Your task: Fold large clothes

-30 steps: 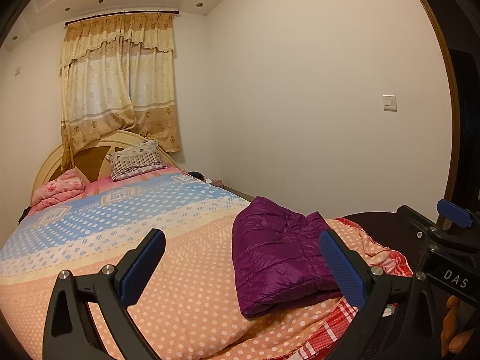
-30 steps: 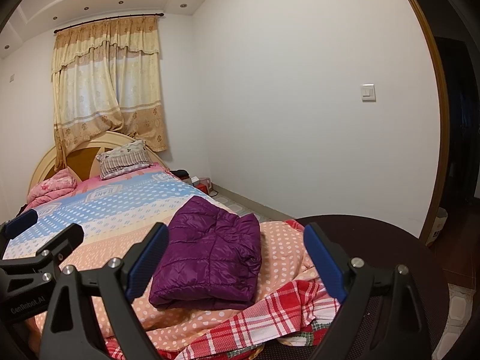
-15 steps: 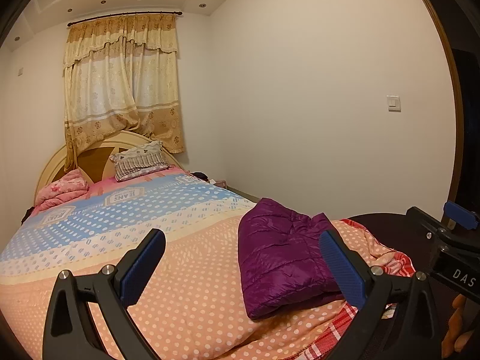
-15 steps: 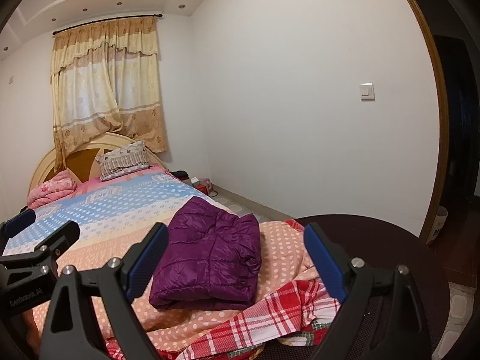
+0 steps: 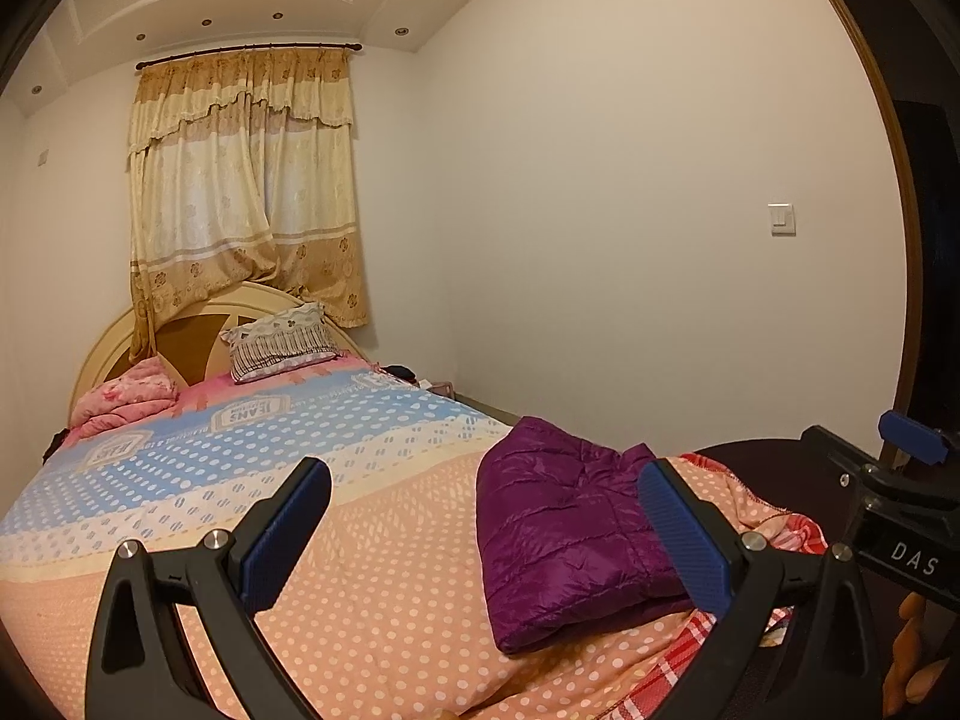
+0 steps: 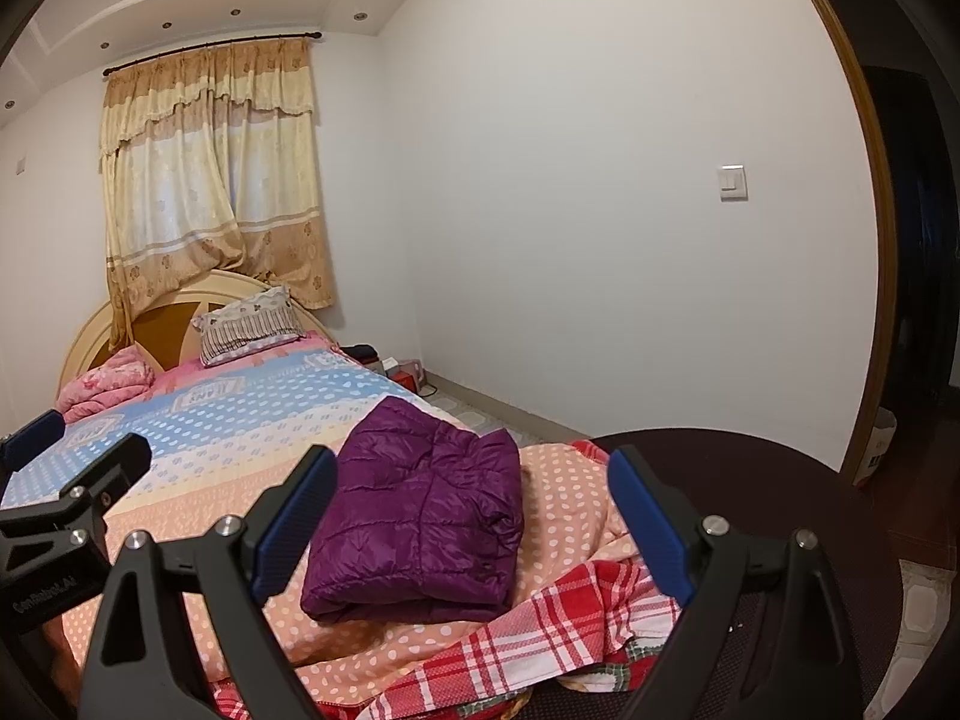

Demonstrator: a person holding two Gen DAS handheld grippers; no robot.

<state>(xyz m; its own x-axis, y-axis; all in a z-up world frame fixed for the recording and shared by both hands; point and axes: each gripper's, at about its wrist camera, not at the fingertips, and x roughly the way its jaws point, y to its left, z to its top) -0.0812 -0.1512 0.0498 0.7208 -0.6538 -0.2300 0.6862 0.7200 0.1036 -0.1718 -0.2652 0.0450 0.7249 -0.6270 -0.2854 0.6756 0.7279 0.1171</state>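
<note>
A purple quilted jacket [image 5: 564, 540] [image 6: 420, 510] lies folded into a thick rectangle near the foot of the bed, on the polka-dot cover [image 5: 372, 600] [image 6: 228, 420]. My left gripper [image 5: 483, 516] hovers open above the cover, its right finger overlapping the jacket's right edge in view; nothing is between its pads. My right gripper [image 6: 471, 516] is open too, held back from the jacket, which shows between its fingers. Each gripper appears at the edge of the other's view: the right gripper [image 5: 888, 492], the left gripper [image 6: 72, 498].
A red plaid blanket [image 6: 540, 630] is bunched at the bed's foot beside a dark round table [image 6: 750, 468]. Pillows [image 5: 276, 348] and a pink bundle [image 5: 126, 396] lie by the headboard. A white wall runs along the right, with a doorway [image 6: 912, 270].
Both grippers have stayed open. The left wrist view has drifted slightly, so the jacket sits a little further right and lower; the right view is almost unchanged.
</note>
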